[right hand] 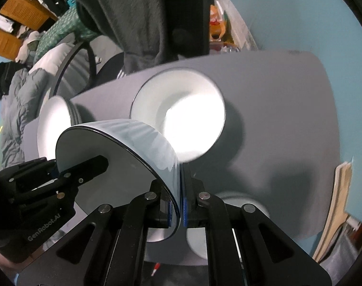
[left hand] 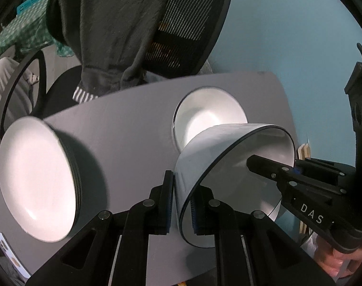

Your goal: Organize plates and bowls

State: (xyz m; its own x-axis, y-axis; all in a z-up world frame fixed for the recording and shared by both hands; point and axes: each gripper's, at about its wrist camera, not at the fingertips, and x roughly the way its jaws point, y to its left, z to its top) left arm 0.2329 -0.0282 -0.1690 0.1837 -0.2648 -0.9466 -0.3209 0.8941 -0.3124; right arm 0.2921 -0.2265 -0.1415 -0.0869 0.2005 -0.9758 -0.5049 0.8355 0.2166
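Two grippers share one bowl (left hand: pixel 204 152) above the counter (left hand: pixel 133 128) — left gripper (left hand: pixel 182 202) and right gripper (right hand: pixel 178 205) each pinching opposite rim. Keep it level — lower onto the far bowl (right hand: pixel 181 114).

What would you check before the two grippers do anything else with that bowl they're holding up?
1. Left gripper clamped on the bowl rim: ok, one finger outside the wall and one inside.
2. Right gripper clamped on the opposite rim: ok, fingers on both sides of the wall.
3. Bowl level: not ok, it is tipped on its side, opening facing sideways.
4. Second bowl on the table, a likely stacking spot: ok, upright and nothing in it.
5. Stack of plates out of the way: ok, off to the left side.
6. Bowl clear of the table: cannot tell, its lower edge is hidden behind the fingers.
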